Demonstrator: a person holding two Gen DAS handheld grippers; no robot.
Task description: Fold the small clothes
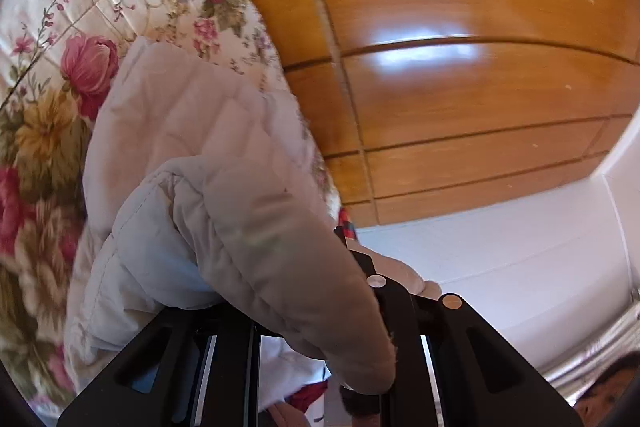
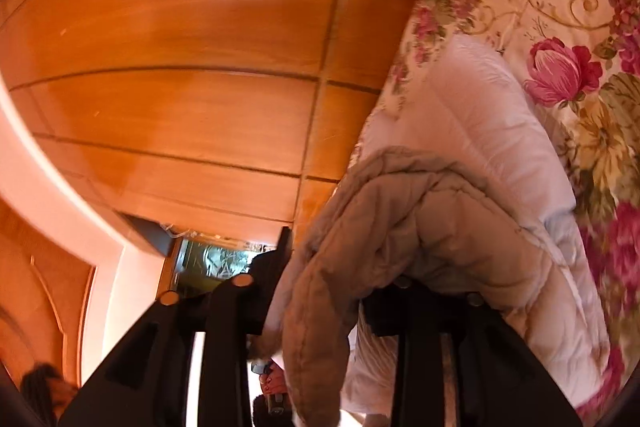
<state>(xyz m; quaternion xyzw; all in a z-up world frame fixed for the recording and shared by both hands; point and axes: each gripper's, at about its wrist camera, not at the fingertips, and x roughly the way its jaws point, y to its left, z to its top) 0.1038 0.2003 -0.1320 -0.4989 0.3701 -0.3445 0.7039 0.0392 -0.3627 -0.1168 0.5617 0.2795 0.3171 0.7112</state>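
- The left gripper (image 1: pixel 320 311) points upward toward the wooden panels (image 1: pixel 460 27). A beige padded garment (image 1: pixel 260 227) is draped over its fingers and hides the gap between them, so I cannot tell how far they are closed.
- The same garment (image 2: pixel 420 227) is draped over the right gripper (image 2: pixel 340 287), and its beige edge hangs down between the two black fingers. The fabric covers the gap there too, so I cannot tell if the jaws pinch it.
- The white inner side of the garment lies against the floral quilt (image 1: pixel 44 131), which is also seen in the right wrist view (image 2: pixel 580 87).
- Part of a person's face (image 1: pixel 608 395) shows at the lower right edge of the left wrist view.
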